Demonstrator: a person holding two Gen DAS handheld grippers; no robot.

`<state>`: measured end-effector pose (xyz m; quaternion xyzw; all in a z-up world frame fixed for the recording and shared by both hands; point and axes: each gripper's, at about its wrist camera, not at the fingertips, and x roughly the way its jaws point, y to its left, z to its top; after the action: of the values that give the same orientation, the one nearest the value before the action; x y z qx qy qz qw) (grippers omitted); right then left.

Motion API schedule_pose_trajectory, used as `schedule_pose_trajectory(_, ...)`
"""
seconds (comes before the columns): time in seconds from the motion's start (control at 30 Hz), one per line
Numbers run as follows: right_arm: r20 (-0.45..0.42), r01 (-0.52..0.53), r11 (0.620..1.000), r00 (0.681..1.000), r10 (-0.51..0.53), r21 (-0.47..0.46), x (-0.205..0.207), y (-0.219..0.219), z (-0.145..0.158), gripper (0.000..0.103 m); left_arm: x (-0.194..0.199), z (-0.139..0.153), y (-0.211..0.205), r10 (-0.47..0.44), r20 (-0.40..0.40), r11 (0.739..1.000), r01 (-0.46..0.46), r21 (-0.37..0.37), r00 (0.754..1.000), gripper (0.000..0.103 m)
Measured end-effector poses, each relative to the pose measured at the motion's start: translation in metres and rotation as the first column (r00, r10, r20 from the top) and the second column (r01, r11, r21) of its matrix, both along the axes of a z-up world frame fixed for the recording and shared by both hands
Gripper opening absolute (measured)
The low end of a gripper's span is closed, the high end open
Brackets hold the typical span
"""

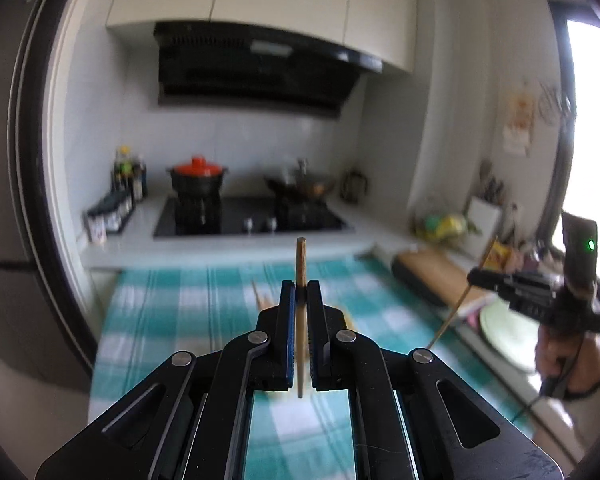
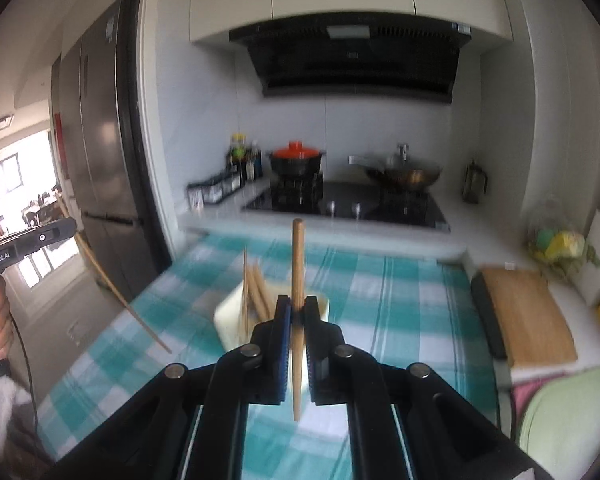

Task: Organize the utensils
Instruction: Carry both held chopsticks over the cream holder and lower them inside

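In the left wrist view my left gripper point(image 1: 300, 292) is shut on a wooden chopstick point(image 1: 301, 260) that stands upright between its blue pads. At the right edge of that view a hand holds my right gripper point(image 1: 475, 278), shut on a thin slanting chopstick point(image 1: 456, 308). In the right wrist view my right gripper point(image 2: 298, 308) is shut on an upright chopstick point(image 2: 298, 256). Just behind it a white holder point(image 2: 226, 318) with several chopsticks point(image 2: 254, 292) stands on the checked cloth point(image 2: 400, 300). My left gripper point(image 2: 70, 227) shows at the far left, gripping its chopstick point(image 2: 112, 288).
A black hob point(image 2: 348, 202) carries a red-lidded pot point(image 2: 296, 158) and a wok point(image 2: 408, 176). A wooden cutting board point(image 2: 528, 312) and a pale green plate point(image 2: 568, 416) lie to the right. Condiment bottles point(image 2: 242, 160) stand at the back left, a grey fridge point(image 2: 100, 152) beyond.
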<state>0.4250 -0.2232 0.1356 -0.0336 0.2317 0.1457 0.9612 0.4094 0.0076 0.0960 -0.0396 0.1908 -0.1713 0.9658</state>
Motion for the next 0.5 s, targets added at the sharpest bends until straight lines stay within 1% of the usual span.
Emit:
schedule_pose_trajectory(0.07, 0.042, -0.001, 1.000, 0.999, 0.001, 0.011, 0.019, 0.007, 0.010, 0.007, 0.026, 0.008, -0.010, 0.024, 0.017, 1.000, -0.024, -0.003, 1.000, 0.004)
schedule_pose_trajectory(0.13, 0.063, -0.005, 1.000, 0.998, 0.004, 0.019, 0.037, 0.014, 0.011, 0.007, 0.050, 0.006, -0.020, 0.050, 0.015, 0.999, -0.050, -0.002, 0.999, 0.004)
schedule_pose_trajectory(0.2, 0.060, -0.011, 1.000, 0.998, 0.011, 0.007, 0.062, 0.024, 0.002, 0.007, 0.075, -0.005, -0.028, 0.060, -0.020, 0.998, -0.060, 0.005, 0.998, 0.004)
schedule_pose_trajectory(0.27, 0.049, -0.019, 0.999, 0.999, 0.021, -0.033, 0.082, 0.033, -0.014, 0.007, 0.102, -0.023, -0.035, 0.066, -0.074, 0.998, -0.065, 0.021, 0.995, 0.004)
schedule_pose_trajectory(0.33, -0.019, -0.035, 0.997, 0.999, 0.034, -0.076, 0.106, 0.040, -0.035, 0.007, 0.127, -0.045, -0.041, 0.069, -0.145, 0.997, -0.062, 0.050, 0.987, 0.003)
schedule_pose_trajectory(0.4, -0.126, -0.047, 0.994, 0.991, 0.035, -0.094, 0.133, 0.044, -0.062, 0.007, 0.146, -0.066, -0.046, 0.067, -0.205, 0.996, -0.053, 0.075, 0.976, 0.003)
schedule_pose_trajectory(0.5, -0.212, -0.065, 0.991, 0.976, 0.039, -0.113, 0.162, 0.050, -0.093, 0.007, 0.170, -0.093, -0.054, 0.064, -0.289, 0.993, -0.034, 0.109, 0.955, 0.004)
